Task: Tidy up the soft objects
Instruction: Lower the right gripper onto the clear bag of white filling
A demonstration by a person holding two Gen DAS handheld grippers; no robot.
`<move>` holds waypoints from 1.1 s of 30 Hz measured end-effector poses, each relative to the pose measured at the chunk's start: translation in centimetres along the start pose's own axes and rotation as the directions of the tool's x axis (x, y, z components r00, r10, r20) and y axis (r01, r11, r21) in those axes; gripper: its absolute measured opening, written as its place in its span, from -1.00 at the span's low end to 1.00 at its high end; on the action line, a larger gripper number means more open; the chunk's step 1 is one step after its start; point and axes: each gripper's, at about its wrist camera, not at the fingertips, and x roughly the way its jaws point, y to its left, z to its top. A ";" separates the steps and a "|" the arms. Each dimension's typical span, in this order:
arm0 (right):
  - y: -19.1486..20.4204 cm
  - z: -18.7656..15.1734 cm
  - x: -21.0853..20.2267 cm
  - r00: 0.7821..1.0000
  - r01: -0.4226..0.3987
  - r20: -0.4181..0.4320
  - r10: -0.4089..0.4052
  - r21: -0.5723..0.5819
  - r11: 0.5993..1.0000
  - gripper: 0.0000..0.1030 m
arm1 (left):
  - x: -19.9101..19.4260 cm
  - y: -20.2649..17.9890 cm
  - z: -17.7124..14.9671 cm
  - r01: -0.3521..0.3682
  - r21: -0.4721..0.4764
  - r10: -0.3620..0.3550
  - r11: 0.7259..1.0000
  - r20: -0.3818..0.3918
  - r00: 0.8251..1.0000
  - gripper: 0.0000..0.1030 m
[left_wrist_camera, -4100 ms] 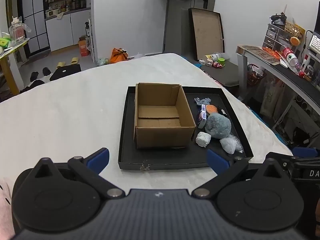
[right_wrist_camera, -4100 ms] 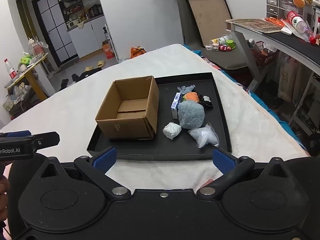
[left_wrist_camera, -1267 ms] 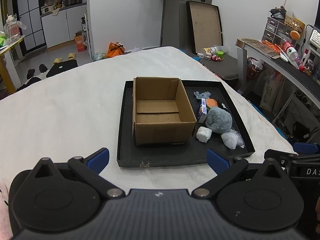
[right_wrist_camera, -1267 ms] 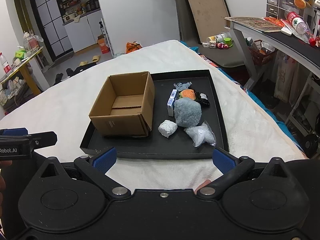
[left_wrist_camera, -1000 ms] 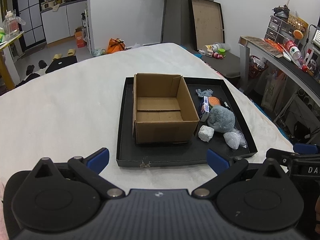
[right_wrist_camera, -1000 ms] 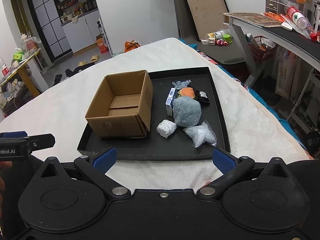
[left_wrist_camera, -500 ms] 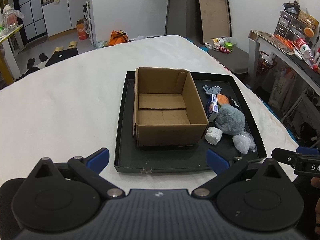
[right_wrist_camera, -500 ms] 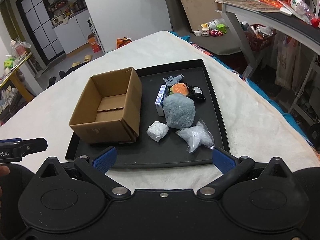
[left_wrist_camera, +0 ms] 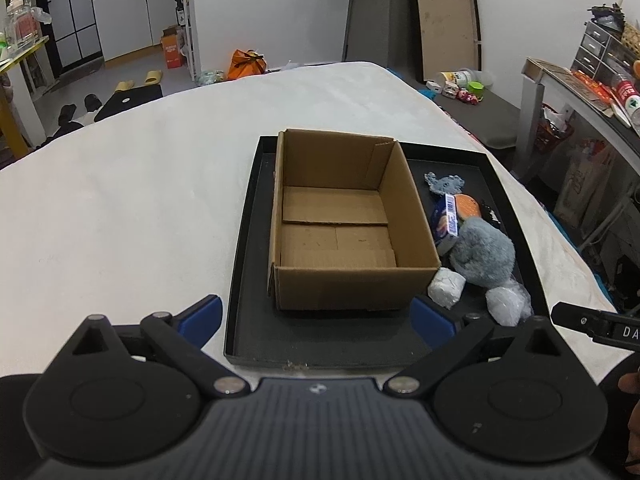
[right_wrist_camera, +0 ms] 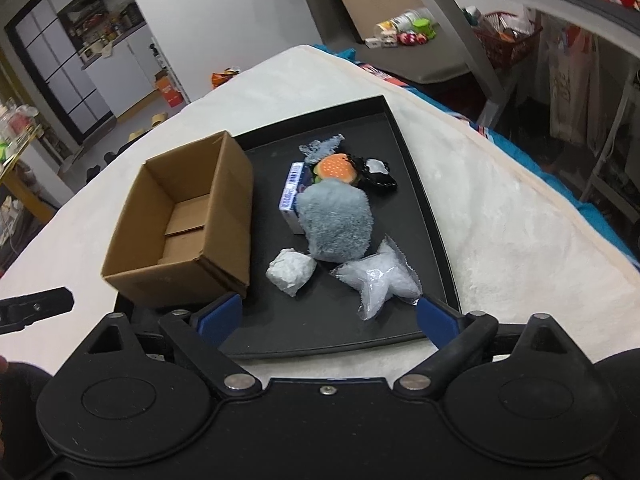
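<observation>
Right gripper now nearer the tray (soft items untouched), both grippers wide open, empty

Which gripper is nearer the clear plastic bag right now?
Right. The right gripper hangs just short of the clear plastic bag, jaws open. The left gripper faces the cardboard box, with the bag off to its right.

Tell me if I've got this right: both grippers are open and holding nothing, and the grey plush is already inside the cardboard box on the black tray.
Not quite. The grey plush is not in the cardboard box; it lies on the black tray beside it, and the box is empty, as the left wrist view shows. The rest holds: the left gripper and right gripper are open and holding nothing.
</observation>
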 end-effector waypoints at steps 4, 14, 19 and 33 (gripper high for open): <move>-0.7 0.3 1.3 1.000 0.002 -0.018 -0.001 0.035 0.999 0.79 | 0.9 -0.1 0.6 -0.005 -0.004 0.005 1.000 -0.008 1.000 0.94; -1.9 0.7 5.0 0.997 -0.004 -0.073 0.011 0.095 0.995 0.41 | 3.2 0.0 1.5 -0.032 -0.011 0.032 0.999 -0.008 0.999 0.48; -2.8 0.6 6.8 0.994 -0.008 -0.109 0.024 0.140 0.990 0.16 | 4.7 0.5 2.4 -0.043 -0.033 0.042 0.999 -0.024 0.999 0.23; -4.3 1.0 10.8 0.978 0.057 -0.207 -0.013 0.208 0.976 -0.23 | 9.9 1.8 4.2 -0.083 -0.075 0.073 0.994 -0.125 0.989 -0.14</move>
